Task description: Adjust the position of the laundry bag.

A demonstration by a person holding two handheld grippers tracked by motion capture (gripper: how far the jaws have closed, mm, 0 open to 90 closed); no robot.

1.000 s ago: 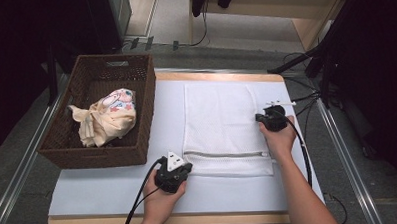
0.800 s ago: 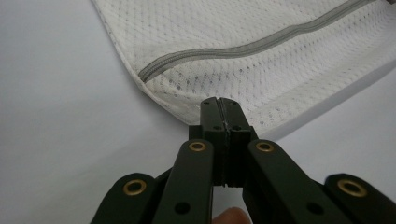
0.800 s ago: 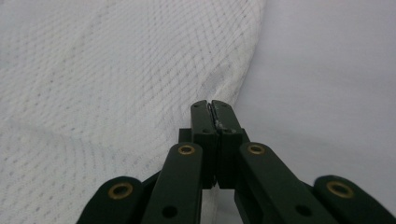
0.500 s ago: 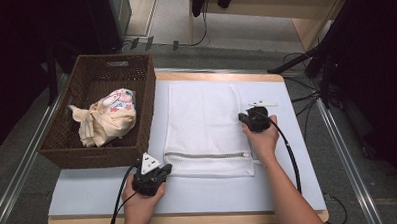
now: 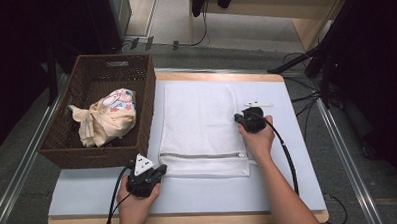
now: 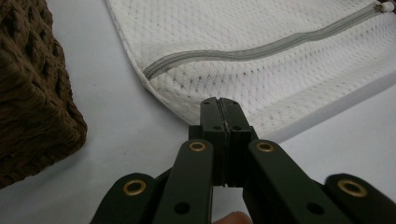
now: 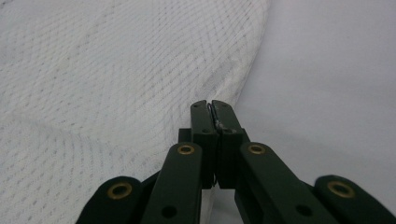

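Change: both hands and the mesh bag (image 5: 203,129) have shifted left.
Basket (image 5: 57,142): sitting at nine o'clock, holding a cloth bundle (image 5: 106,116).
Left gripper (image 5: 161,168): jaws closed, empty, pointing at the bag's near-left corner.
Right gripper (image 5: 236,117): jaws closed at the bag's three o'clock edge.

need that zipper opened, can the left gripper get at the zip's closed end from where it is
Probably yes: the left gripper, jaws shut, sits at the mesh bag corner, bare table between it and the zipper.
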